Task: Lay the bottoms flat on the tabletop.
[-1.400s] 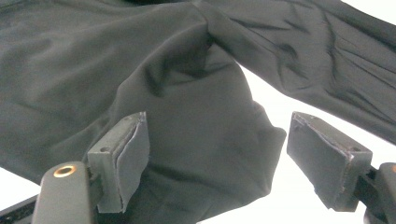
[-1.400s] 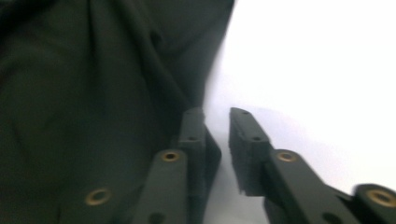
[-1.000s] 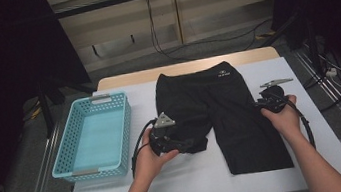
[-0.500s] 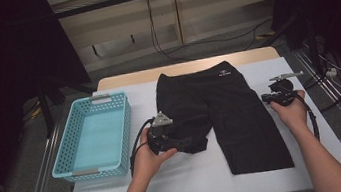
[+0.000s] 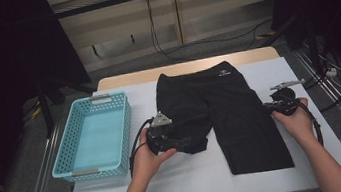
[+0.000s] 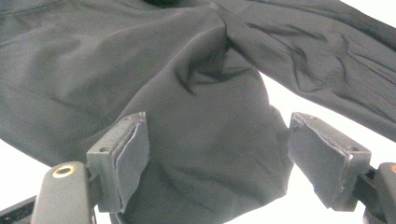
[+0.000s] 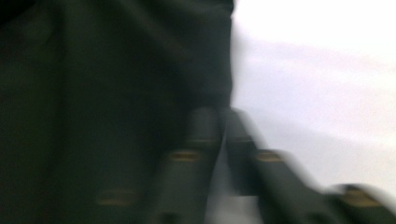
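Left gripper (image 5: 185,142) is spread wide around a bunched leg of the black shorts (image 5: 226,113), which lie flat on the white table (image 5: 181,185). Right gripper (image 5: 267,107), at their right edge, has just pressed together, nothing visibly pinched. Soft, light, floppy cloth; best grabbed by an edge.

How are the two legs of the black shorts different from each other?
The right leg of the black shorts lies flat and straight, reaching toward the table's near edge. The left leg is bunched up and folded, so it looks much shorter. The left gripper has the left leg's cloth between its wide-apart jaws, while the right gripper, shut, sits at the right leg's outer edge. Both legs are the same plain black cloth.
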Demonstrator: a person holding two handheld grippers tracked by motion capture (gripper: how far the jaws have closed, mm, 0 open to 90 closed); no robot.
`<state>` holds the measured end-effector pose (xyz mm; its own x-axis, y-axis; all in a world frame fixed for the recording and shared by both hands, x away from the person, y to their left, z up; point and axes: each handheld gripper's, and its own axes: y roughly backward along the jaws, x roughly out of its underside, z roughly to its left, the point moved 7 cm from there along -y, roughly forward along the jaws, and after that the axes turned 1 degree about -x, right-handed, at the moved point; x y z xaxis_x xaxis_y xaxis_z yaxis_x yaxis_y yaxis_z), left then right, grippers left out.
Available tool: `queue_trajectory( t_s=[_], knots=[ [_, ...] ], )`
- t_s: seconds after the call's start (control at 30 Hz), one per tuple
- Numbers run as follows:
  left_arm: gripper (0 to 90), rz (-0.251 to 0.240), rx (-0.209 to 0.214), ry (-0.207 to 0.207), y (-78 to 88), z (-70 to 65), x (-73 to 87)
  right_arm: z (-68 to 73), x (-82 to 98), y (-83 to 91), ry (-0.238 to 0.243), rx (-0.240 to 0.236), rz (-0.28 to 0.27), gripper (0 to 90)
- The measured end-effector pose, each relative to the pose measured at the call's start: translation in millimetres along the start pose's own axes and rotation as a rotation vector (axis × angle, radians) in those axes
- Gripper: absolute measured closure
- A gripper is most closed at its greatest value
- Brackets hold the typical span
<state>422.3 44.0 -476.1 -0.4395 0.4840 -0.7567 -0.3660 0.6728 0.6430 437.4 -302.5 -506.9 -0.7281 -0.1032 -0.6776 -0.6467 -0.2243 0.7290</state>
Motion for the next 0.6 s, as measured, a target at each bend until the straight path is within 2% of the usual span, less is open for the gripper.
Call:
queue_trajectory(
  t_s=[0.07, 0.13, 0.17, 0.2, 0.27, 0.33, 0.37, 0.5, 0.53, 0.6],
  knots=[
    [21.4, 0.0, -0.001, -0.002, -0.2, 0.2, 0.2, -1.3, 1.3, 1.7, -0.006, -0.006, 0.002, 90.0],
    [21.4, 0.0, -0.001, -0.005, 0.2, 0.9, 0.3, -7.0, 3.0, 5.1, -0.008, 0.021, -0.001, 90.0],
    [21.4, 0.001, -0.003, -0.002, 0.8, 1.4, 0.5, -9.3, 4.9, 7.5, -0.023, 0.024, -0.005, 87.3],
    [21.3, 0.0, -0.003, -0.003, 1.2, 2.3, 0.5, -10.5, 7.1, 10.0, -0.04, 0.023, -0.014, 80.4],
    [20.8, 0.005, -0.007, -0.005, 2.0, 3.9, 1.3, -5.6, 12.6, 16.5, -0.074, -0.019, -0.016, 73.3],
    [20.1, 0.001, -0.013, -0.005, 1.1, 5.1, 1.6, -1.3, 18.0, 23.5, -0.057, -0.01, -0.005, 63.1],
    [19.7, 0.004, -0.017, -0.009, 1.0, 5.7, 2.0, -0.1, 20.2, 26.4, -0.059, -0.01, -0.004, 60.9],
    [17.4, 0.002, -0.038, -0.019, 1.5, 8.0, 1.6, 4.8, 32.9, 32.9, -0.036, -0.015, 0.019, 61.2],
    [16.7, 0.002, -0.043, -0.02, 1.9, 8.6, 1.4, 5.0, 34.6, 33.6, -0.035, -0.009, -0.002, 63.2],
    [15.1, -0.004, -0.054, -0.017, 2.3, 10.1, 1.0, 5.0, 37.1, 35.7, -0.018, 0.004, 0.0, 69.6]
  ],
)
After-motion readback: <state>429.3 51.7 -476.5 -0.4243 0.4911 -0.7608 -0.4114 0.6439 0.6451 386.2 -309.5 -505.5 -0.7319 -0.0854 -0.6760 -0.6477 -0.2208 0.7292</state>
